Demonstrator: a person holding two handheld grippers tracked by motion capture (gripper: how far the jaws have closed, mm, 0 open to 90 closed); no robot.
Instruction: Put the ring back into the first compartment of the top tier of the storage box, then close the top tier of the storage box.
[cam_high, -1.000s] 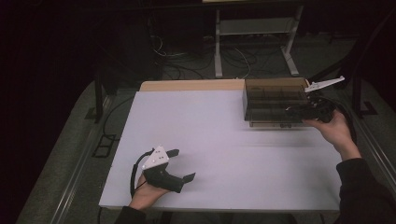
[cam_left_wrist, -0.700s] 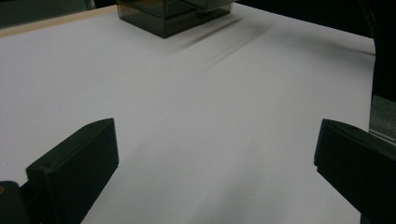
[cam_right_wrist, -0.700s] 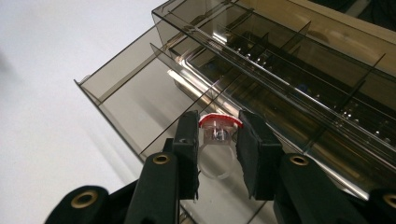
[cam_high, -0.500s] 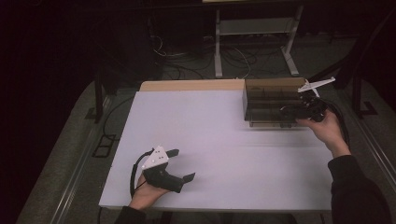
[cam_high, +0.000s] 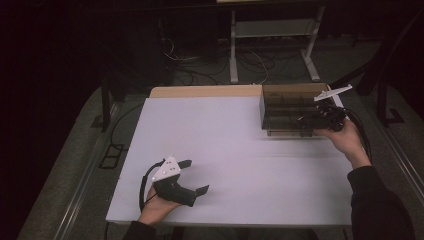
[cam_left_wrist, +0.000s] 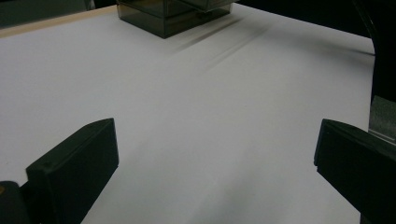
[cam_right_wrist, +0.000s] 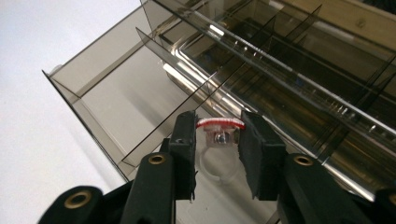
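Step in hand: by my judgement, setting a small piece down into the smoked organiser box; the release looks begun but not finished.

High view, right gripper: the right gripper (cam_high: 309, 120) is at the front right corner of the organiser box (cam_high: 280, 92), jaws pointing into it. The piece is too small to make out here.

High view, left gripper: the left gripper (cam_high: 195, 176) lies in the person's hand on the near left of the table (cam_high: 240, 145), well apart from the box, jaws spread, nothing between them.

Left gripper view: the left gripper (cam_left_wrist: 215, 163) stands wide apart over bare table (cam_left_wrist: 196, 93). The box (cam_left_wrist: 168, 18) sits far off at the top edge.

Right gripper view, tool: the right gripper (cam_right_wrist: 218, 140) has the red-rimmed piece (cam_right_wrist: 220, 124) between its jaws. The rim reaches from pad to pad and seems to touch both, so I read it as gripped, though the jaws have just eased open a little.

Right gripper view, piece: clear body, red-and-white top, above a divided tray of the box (cam_right_wrist: 107, 60). Whether it rests on the floor I cannot tell.

Next move calls for: jaws spread until the piece drops free inside the dividers, then a straight withdrawal without catching the thin walls.
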